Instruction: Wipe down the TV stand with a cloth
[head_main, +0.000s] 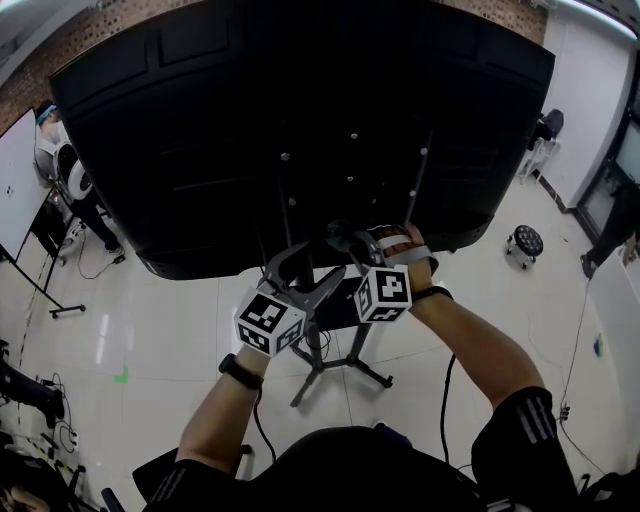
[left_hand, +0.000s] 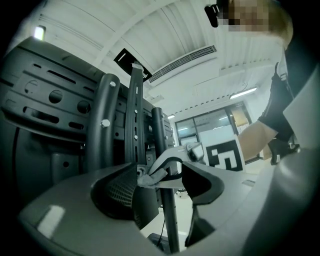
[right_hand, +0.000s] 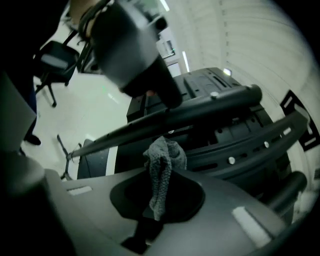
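Note:
A big black TV (head_main: 300, 120), seen from behind, stands on a black stand with a pole (head_main: 318, 345) and spread feet (head_main: 335, 372). My right gripper (head_main: 345, 243) is at the mount under the TV and is shut on a grey knitted cloth (right_hand: 162, 170). In the right gripper view the cloth sticks up from the right gripper (right_hand: 159, 192) against a black stand bar (right_hand: 190, 112). My left gripper (head_main: 305, 270) is close beside it, open. In the left gripper view the left gripper (left_hand: 160, 182) has the cloth's tip (left_hand: 147, 177) and the stand pole (left_hand: 167, 215) between its jaws.
A round black stool (head_main: 527, 241) stands on the white floor at the right. A whiteboard (head_main: 15, 180) and a person (head_main: 70, 180) are at the far left. Cables run over the floor by the stand's feet. A black chair (right_hand: 57, 62) shows in the right gripper view.

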